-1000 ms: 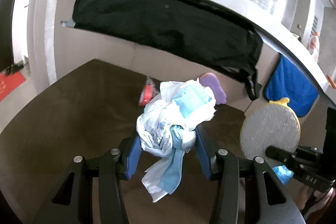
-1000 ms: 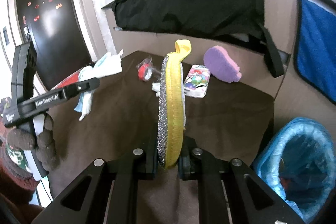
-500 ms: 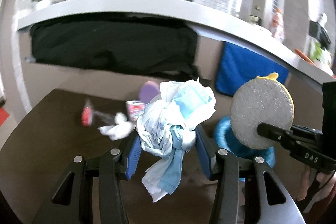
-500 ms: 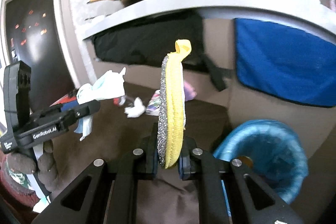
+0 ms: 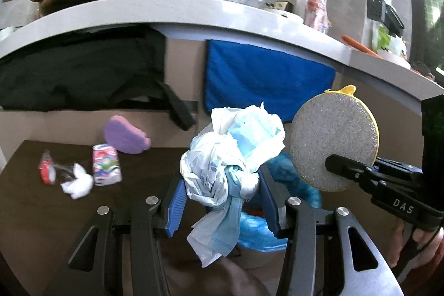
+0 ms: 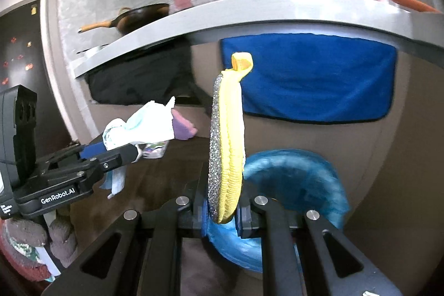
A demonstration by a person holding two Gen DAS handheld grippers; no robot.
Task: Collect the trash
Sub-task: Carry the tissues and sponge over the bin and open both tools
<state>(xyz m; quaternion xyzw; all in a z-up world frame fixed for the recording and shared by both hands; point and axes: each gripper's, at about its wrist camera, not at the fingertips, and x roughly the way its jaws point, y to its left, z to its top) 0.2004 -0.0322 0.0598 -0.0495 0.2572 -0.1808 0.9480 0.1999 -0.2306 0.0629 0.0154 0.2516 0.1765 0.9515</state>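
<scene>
My left gripper point(image 5: 222, 201) is shut on a crumpled wad of white plastic and a blue face mask point(image 5: 233, 157), held in the air over a bin lined with a blue bag point(image 5: 255, 229). The wad also shows in the right wrist view point(image 6: 144, 126). My right gripper point(image 6: 223, 212) is shut on a round yellow and silver scouring pad point(image 6: 226, 140), held upright above the blue-lined bin point(image 6: 299, 185). The pad also shows in the left wrist view point(image 5: 333, 140), to the right of the wad.
On the brown table point(image 5: 41, 212) lie a purple sponge point(image 5: 125, 135), a small tissue pack point(image 5: 106, 168), a white tissue ball point(image 5: 77, 183) and a red wrapper point(image 5: 47, 171). A blue towel point(image 5: 263, 82) and a black bag point(image 5: 83, 74) hang under the grey counter point(image 5: 194, 10).
Both grippers have swung right, from above the table to above the blue-lined bin, each still holding its item. The bin now lies directly under both.
</scene>
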